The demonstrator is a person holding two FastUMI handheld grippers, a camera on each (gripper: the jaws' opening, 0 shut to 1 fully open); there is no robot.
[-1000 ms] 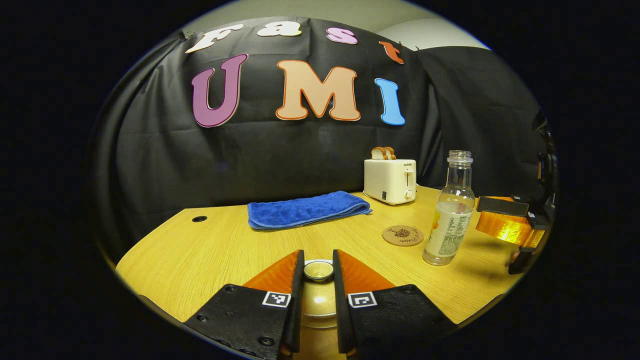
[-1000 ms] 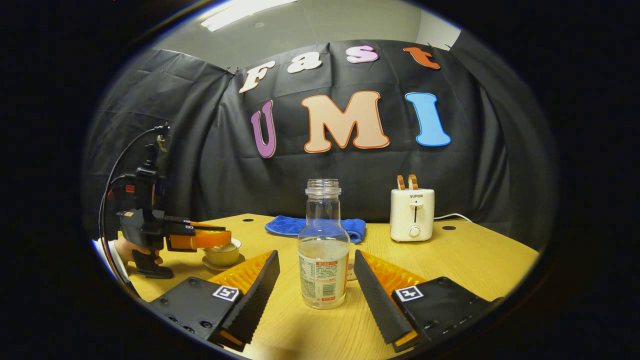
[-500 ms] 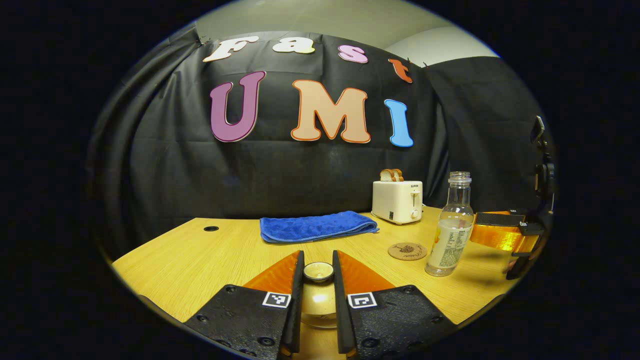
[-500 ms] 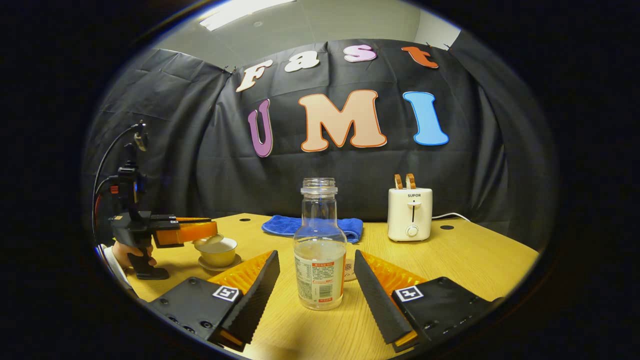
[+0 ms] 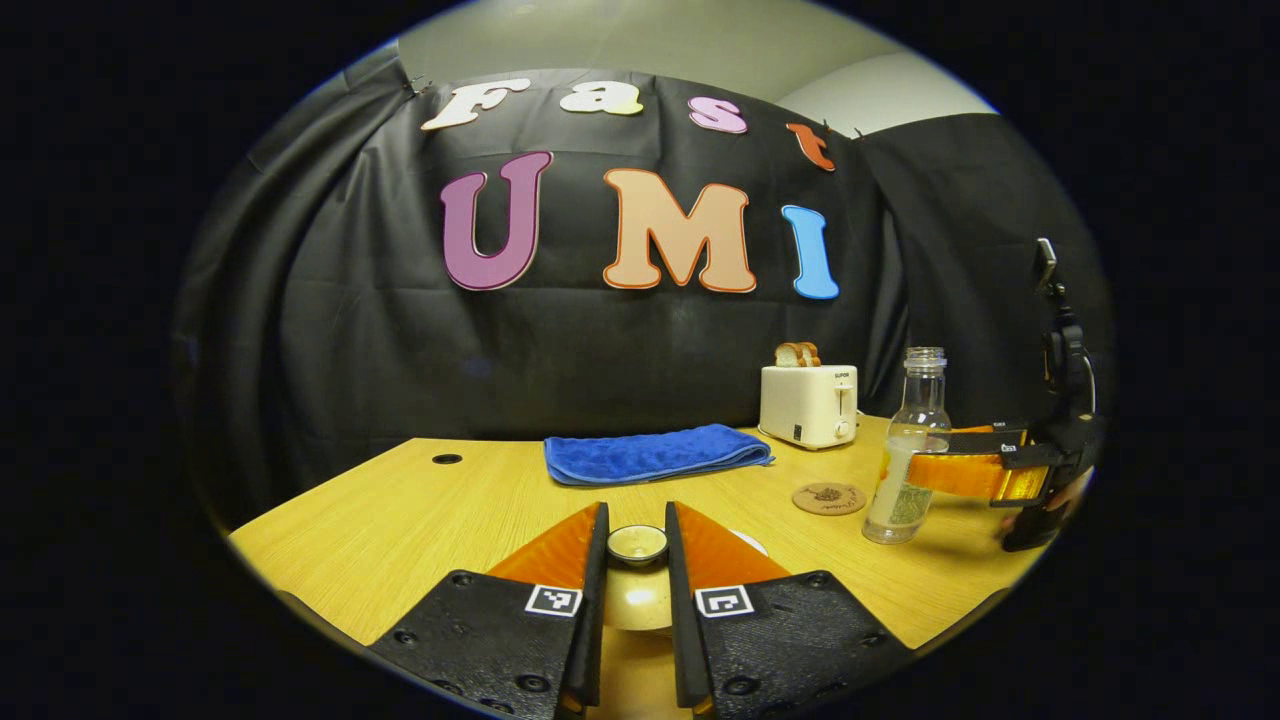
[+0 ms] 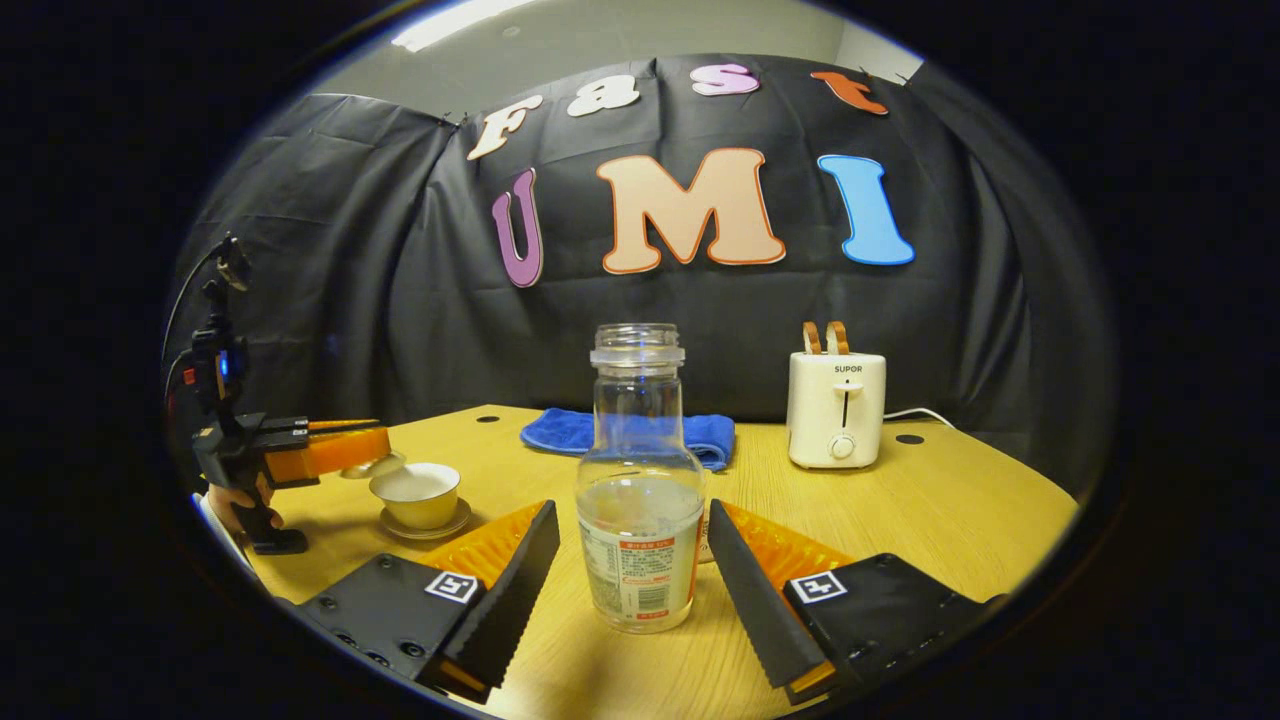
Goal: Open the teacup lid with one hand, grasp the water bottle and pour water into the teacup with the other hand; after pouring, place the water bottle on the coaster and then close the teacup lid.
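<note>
1. The left gripper (image 5: pixel 636 560) is closed on the lid's (image 5: pixel 637 544) knob and holds the lid up off the teacup (image 6: pixel 415 494), beside it.
2. The teacup sits open on its saucer (image 6: pixel 425 526) on the surface (image 6: pixel 950 510).
3. The right gripper (image 6: pixel 630 560) is open, its fingers either side of the bottle (image 6: pixel 638 480) with gaps, not pressing.
4. The bottle has no cap and is partly full; a loose or off-centre grip could let it slip or spill early.
5. The coaster (image 5: pixel 829 498) lies near the bottle; swinging towards the cup might knock the raised lid.
</note>
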